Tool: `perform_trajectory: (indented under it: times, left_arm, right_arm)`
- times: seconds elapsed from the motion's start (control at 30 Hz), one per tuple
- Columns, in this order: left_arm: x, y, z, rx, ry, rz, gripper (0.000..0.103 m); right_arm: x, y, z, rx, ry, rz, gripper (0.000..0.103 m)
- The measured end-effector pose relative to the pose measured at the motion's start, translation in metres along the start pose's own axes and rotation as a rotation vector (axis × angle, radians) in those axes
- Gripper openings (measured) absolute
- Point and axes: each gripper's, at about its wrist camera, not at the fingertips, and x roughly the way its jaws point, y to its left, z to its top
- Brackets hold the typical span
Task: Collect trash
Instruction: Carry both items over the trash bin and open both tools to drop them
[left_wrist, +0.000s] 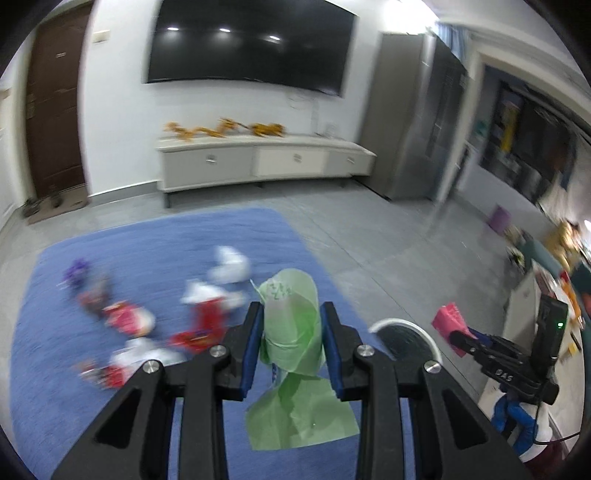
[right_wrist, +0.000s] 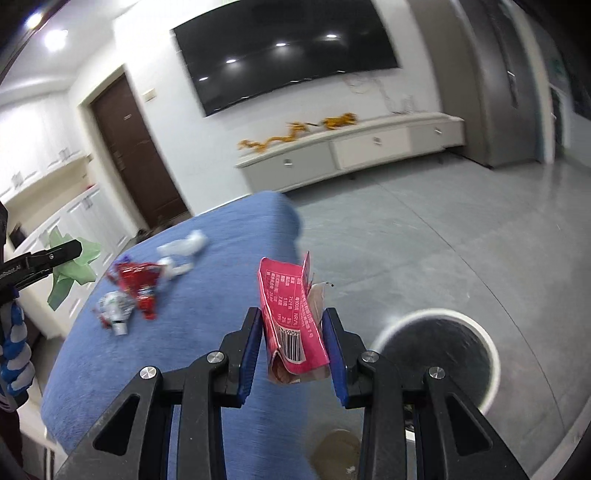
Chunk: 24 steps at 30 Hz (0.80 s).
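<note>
Green plastic wrapper (left_wrist: 291, 332) sits clamped in the left gripper (left_wrist: 291, 347); the right gripper (right_wrist: 291, 347) pinches a pink packet (right_wrist: 291, 321), with the bin (right_wrist: 436, 354) near right. Flimsy grips could slip, dropping both short of its rim.

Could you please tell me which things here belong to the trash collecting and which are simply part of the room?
Part of the job:
- green wrapper in the left tongs
- pink packet in the right tongs
- bin
- scattered wrappers on the blue rug

Just lying about:
- television
- low cabinet
- yellow dragon ornament
- brown door
</note>
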Motion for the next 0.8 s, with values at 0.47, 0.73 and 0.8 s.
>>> perform_trajectory:
  times: [0.47,0.73,0.8]
  left_arm:
    - [0.177,-0.171,0.023,0.136,0.209,-0.213,0.031]
    - [0.24,-0.21,0.015,0.137,0.294,-0.295,0.057]
    - [0.247,-0.213,0.015,0.126,0.291,-0.297,0.069]
  right_arm:
    - [0.024,-0.144,-0.042,0.285,0.07,-0.14,0.032]
    - [0.051,-0.175,-0.047,0.37,0.105,-0.183,0.041]
    - [0.054,-0.18,-0.049,0.384,0.109,-0.192,0.048]
